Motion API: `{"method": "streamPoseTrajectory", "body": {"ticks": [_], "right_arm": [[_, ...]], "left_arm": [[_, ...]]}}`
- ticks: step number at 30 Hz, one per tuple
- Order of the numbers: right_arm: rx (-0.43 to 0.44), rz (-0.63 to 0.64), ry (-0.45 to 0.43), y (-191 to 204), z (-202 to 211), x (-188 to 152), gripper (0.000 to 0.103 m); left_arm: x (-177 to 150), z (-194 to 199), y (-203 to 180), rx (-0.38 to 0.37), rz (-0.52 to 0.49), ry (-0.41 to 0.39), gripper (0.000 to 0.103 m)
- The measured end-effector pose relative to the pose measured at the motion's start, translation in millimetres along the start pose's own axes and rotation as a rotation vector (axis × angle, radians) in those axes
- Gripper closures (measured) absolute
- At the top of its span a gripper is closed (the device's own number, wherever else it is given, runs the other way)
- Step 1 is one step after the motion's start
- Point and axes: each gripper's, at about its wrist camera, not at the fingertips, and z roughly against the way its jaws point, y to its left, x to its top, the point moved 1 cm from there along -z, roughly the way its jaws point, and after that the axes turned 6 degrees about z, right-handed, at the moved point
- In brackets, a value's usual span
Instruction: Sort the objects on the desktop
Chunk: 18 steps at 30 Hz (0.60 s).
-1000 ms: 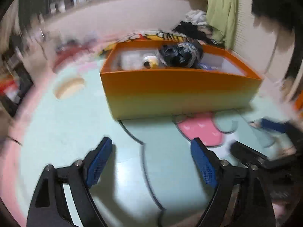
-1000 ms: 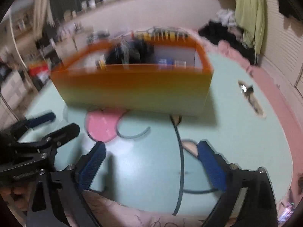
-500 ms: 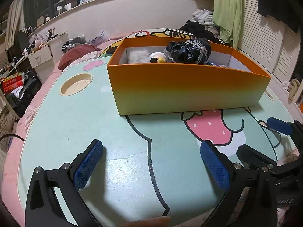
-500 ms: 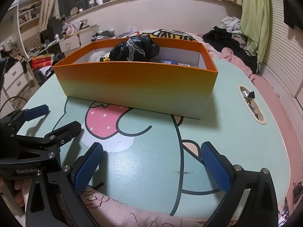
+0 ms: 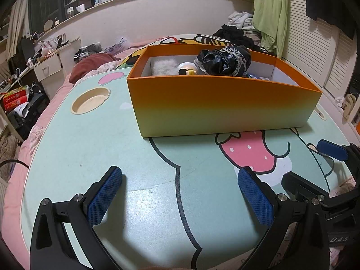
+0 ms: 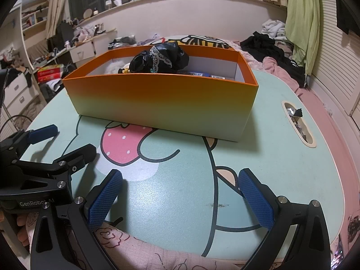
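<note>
Orange box [image 5: 216,105] on surface [image 5: 94,148], holding black bag [image 5: 222,61] and white fluff [image 5: 163,67]; left tool [image 5: 180,193] and right tool [image 6: 180,193] released, empty.

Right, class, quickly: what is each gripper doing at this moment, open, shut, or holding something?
Left gripper: open, nothing between its jaws.
Right gripper: open, nothing between its jaws.

Bare mint-green cartoon-printed table [image 5: 94,148] lies between and ahead of both sets of jaws. Farther ahead, the tall orange-to-yellow cardboard box [image 5: 216,103] blocks the way, a crumpled black plastic bag [image 5: 222,61] rising above its rim.
</note>
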Motion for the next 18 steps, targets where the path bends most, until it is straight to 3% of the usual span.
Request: {"method": "streamPoseTrajectory", "body": {"ticks": [18], "right_arm": [[0.0, 0.001, -0.001, 0.3, 0.0, -0.4, 0.0]], "left_arm": [[-0.2, 0.6, -0.4, -0.017, -0.01, -0.001, 0.001]]}}
